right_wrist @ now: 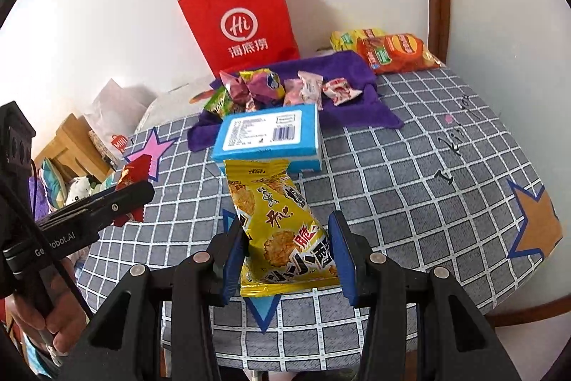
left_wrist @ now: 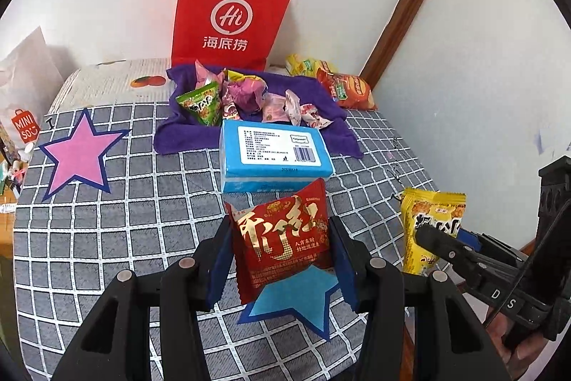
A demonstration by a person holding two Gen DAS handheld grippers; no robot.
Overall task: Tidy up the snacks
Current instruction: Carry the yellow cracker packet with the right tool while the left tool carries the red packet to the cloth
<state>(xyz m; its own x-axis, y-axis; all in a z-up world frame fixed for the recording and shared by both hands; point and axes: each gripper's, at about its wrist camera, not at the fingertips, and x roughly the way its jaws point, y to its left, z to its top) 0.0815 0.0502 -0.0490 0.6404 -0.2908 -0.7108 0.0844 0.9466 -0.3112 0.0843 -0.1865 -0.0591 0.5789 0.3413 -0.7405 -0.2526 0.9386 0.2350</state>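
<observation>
Left gripper (left_wrist: 282, 249): I've got its jaws partly closed on the red snack packet (left_wrist: 283, 238), pinched by both sides so it hangs clear above the blue star (left_wrist: 296, 306) near me.
Right gripper (right_wrist: 287, 252): narrow gap too, clamped on the yellow rice-cracker packet (right_wrist: 282, 231), gripped low so the top stands free and I can see where it's heading.
Both packets: off the checked tablecloth (left_wrist: 142, 220), side by side at the near edge.
Snack pile: the rest sit on the purple cloth (left_wrist: 321, 102) at the far side, just behind the blue tissue box (left_wrist: 274, 156).
Red paper bag (left_wrist: 232, 16): upright against the far wall, mouth open, likely a destination, I'd guess.
Stars: pink star (left_wrist: 80, 154) far left, orange star (right_wrist: 539, 224) right, probably sorting spots.
Next: I'd carry each packet to its own mark.
</observation>
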